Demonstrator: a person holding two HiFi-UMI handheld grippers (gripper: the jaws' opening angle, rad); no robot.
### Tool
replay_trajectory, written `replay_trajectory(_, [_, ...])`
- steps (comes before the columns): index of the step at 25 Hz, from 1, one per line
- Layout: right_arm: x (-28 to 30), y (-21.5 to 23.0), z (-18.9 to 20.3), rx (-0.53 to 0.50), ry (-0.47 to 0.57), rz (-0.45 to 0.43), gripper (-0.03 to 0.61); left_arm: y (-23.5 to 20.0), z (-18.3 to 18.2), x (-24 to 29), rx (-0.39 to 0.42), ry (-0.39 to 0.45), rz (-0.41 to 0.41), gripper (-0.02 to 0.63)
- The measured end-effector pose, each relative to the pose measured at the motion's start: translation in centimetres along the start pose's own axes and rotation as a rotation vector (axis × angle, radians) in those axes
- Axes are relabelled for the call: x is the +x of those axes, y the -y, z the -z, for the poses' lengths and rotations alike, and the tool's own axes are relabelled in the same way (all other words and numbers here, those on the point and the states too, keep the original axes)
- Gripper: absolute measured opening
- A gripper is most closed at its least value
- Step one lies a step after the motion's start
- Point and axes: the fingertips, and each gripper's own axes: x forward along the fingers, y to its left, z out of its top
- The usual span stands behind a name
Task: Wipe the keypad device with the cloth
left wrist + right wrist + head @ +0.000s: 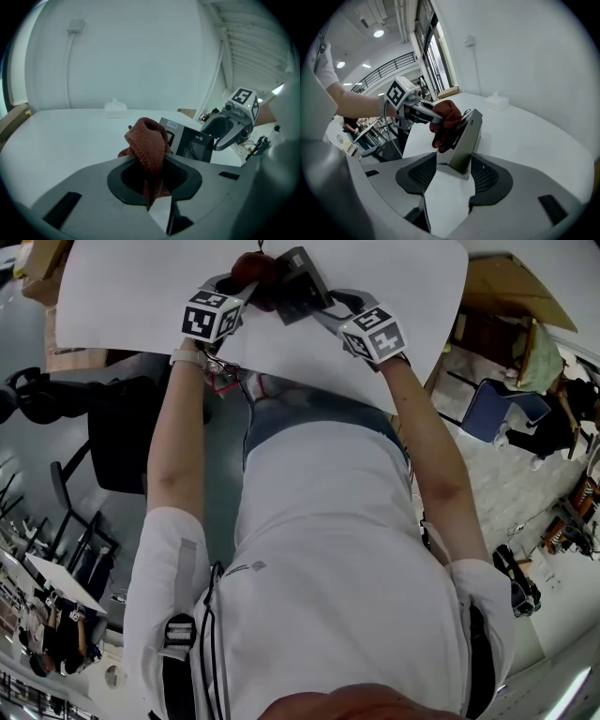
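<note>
left gripper (152, 176) clenched on red cloth (147, 140), held against keypad device (466, 140) face to wipe | right gripper (454, 171) clamps device edge, likely steadying it over counter (525, 136)

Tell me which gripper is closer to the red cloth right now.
Left. The left gripper is shut on the red cloth. The right gripper clamps one end of the keypad device, with the cloth against the device farther along.

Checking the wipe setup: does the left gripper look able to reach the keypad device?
Probably yes: the right gripper holds the keypad device, and the cloth in the left gripper seems to touch it, nothing between.
</note>
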Motion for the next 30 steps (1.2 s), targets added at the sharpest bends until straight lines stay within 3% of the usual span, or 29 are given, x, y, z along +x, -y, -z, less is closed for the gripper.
replay_trajectory(5, [0.1, 0.3, 0.4, 0.083, -0.009, 0.010, 0.217, 1.8, 1.1, 1.9, 0.058, -0.065, 0.050, 0.071])
replay_trajectory(23, [0.3, 0.3, 0.3, 0.146, -0.004, 0.047, 0.210, 9.4, 5.4, 0.9, 0.067, -0.072, 0.171, 0.064])
replay_trajectory(28, [0.3, 0.3, 0.4, 0.151, -0.001, 0.051, 0.210, 12.0, 6.6, 0.2, 0.105, -0.086, 0.261, 0.064])
replay_trajectory(30, [0.2, 0.3, 0.5, 0.147, -0.003, 0.048, 0.210, 11.8, 5.7, -0.2, 0.087, -0.056, 0.273, 0.064])
